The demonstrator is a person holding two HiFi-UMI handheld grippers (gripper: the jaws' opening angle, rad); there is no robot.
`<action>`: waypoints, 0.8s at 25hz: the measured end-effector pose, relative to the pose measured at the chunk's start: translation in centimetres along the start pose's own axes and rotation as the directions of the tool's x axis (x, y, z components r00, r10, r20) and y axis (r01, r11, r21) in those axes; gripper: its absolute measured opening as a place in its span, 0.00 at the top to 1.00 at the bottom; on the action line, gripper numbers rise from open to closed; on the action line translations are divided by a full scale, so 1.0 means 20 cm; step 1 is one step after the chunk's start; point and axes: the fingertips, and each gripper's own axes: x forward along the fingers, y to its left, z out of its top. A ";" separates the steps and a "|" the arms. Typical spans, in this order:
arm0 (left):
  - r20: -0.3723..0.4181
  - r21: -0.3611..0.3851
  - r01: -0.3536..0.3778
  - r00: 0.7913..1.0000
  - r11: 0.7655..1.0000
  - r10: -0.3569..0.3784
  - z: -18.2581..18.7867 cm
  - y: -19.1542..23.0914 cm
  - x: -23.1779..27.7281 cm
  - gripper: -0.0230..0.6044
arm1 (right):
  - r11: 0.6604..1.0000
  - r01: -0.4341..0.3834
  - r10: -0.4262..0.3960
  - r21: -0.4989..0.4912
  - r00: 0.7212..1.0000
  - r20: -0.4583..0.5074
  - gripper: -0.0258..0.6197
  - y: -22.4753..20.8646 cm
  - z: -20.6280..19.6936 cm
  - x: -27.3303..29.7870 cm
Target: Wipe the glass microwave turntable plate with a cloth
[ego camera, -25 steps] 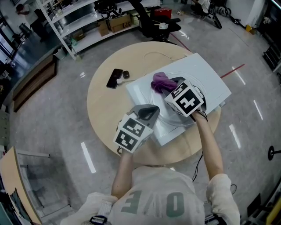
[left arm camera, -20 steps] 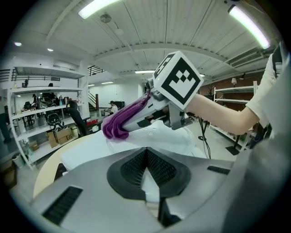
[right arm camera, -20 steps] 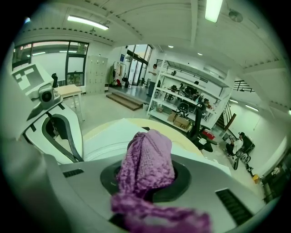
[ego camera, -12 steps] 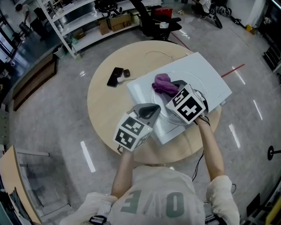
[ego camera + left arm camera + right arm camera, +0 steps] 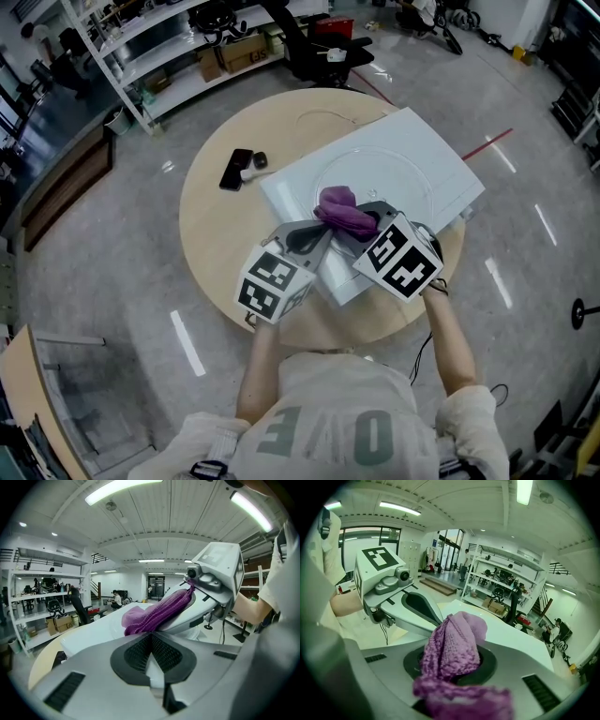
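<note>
Clamped on a purple cloth [image 5: 339,208], the right gripper [image 5: 367,217] is pressing it onto the glass plate [image 5: 398,167] while the closed left gripper [image 5: 314,238] is seemingly steadying the rim.

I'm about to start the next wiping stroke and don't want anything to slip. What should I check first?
1. Purple knitted cloth clamped in right gripper: ok.
2. Cloth lying over the clear glass turntable plate: ok.
3. Left gripper steadying the plate: cannot tell; its jaws look shut.
4. Plate resting on the white board: ok.
5. Black phone outside the wiping path: ok.
</note>
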 end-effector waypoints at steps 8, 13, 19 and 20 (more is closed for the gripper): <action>0.005 -0.015 0.011 1.000 1.000 -0.011 0.00 0.00 0.01 0.96 | 0.996 0.079 -0.080 0.044 0.996 0.038 0.87 -0.22 0.06 -0.02; 0.004 -0.025 0.010 1.000 1.000 -0.010 0.00 0.00 0.01 0.96 | 0.979 0.188 -0.190 0.080 0.982 0.019 0.87 -0.56 0.09 0.05; 0.009 -0.035 0.002 1.000 0.999 -0.001 0.00 0.00 0.01 0.96 | 0.964 0.236 -0.230 0.123 0.971 -0.064 0.87 -0.68 -0.03 0.20; 0.008 -0.032 -0.001 1.000 0.999 0.001 0.00 0.00 0.01 0.96 | 0.965 0.230 -0.225 0.126 0.973 -0.057 0.87 -0.67 -0.03 0.20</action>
